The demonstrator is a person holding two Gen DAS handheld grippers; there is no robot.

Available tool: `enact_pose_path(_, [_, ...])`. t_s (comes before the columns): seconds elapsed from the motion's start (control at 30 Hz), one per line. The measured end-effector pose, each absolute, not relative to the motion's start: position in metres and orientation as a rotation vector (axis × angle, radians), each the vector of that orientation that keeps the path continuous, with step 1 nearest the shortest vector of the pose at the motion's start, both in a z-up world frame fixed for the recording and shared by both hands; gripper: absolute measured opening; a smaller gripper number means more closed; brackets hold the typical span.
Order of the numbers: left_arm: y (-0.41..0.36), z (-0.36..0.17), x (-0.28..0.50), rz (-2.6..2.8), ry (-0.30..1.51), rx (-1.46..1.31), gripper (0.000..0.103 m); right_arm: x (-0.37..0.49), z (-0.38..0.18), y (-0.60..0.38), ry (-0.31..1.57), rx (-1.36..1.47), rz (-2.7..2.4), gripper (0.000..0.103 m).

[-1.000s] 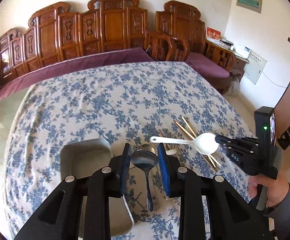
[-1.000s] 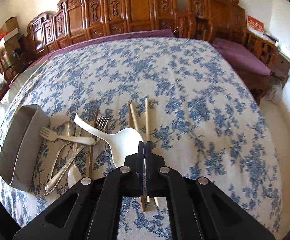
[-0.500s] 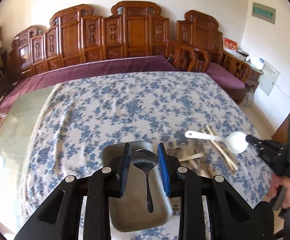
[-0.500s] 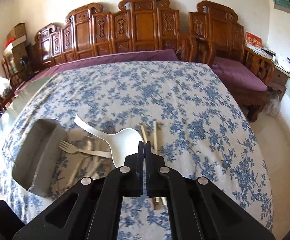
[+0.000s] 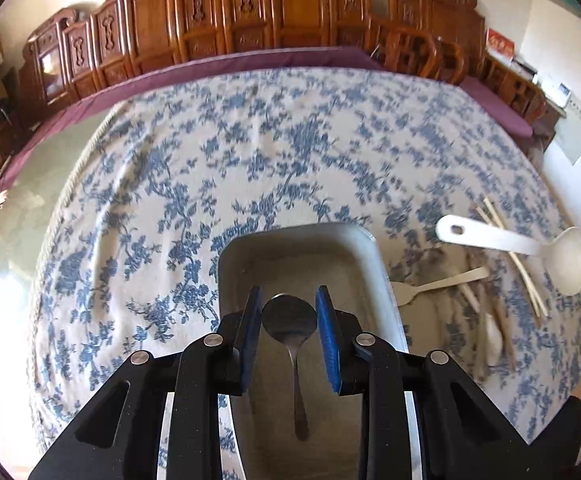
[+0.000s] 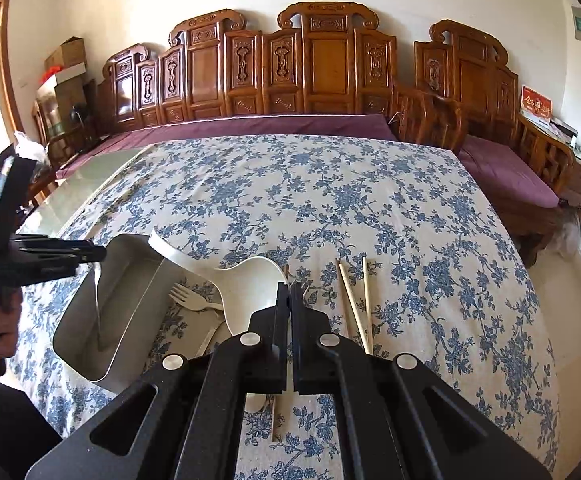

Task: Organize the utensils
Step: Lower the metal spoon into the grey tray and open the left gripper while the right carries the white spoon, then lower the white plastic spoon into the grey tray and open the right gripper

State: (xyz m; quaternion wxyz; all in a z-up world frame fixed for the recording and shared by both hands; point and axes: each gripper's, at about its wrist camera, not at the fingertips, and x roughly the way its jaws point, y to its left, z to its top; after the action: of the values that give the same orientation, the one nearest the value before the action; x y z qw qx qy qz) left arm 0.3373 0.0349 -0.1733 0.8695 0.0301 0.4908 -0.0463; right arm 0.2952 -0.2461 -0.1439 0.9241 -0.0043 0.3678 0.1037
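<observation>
Below both claws spreads the blue-flowered tablecloth (image 6: 370,200). Directly under the left claw (image 5: 289,312) sits the grey metal tray (image 5: 364,240), and that claw is clamped on the bowl of a metal spoon (image 5: 289,316), whose handle hangs down over the tray. The right claw (image 6: 289,300) is pressed together on the white ladle (image 6: 246,284), lifted above the cloth. Just right of it lie the chopsticks (image 6: 356,304); left of it, a pale fork (image 6: 194,300).
</observation>
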Motion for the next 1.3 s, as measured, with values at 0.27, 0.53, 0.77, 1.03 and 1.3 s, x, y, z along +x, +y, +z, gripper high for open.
enact_pose_path(0.27, [0.030, -0.213, 0.353, -0.089, 1.110, 0.080, 0.026, 0.301, -0.154, -0.247, 0.771, -0.022, 0.198, 0.002])
enact_pose_path(0.53, [0.043, -0.204, 0.334, -0.097, 1.095, 0.056, 0.037, 0.299, -0.157, -0.230, 0.785, -0.037, 0.207, 0.002])
enact_pose_path(0.77, [0.066, -0.161, 0.294, -0.110, 1.015, 0.073, 0.037, 0.295, -0.154, -0.188, 0.782, -0.074, 0.227, 0.002])
enact_pose_path(1.03, [0.093, -0.128, 0.252, -0.130, 0.950, 0.060, 0.038, 0.305, -0.158, -0.129, 0.790, -0.153, 0.201, 0.002])
enact_pose_path(1.3, [0.116, -0.118, 0.224, -0.136, 0.906, 0.013, 0.038, 0.322, -0.171, -0.078, 0.807, -0.249, 0.143, 0.002])
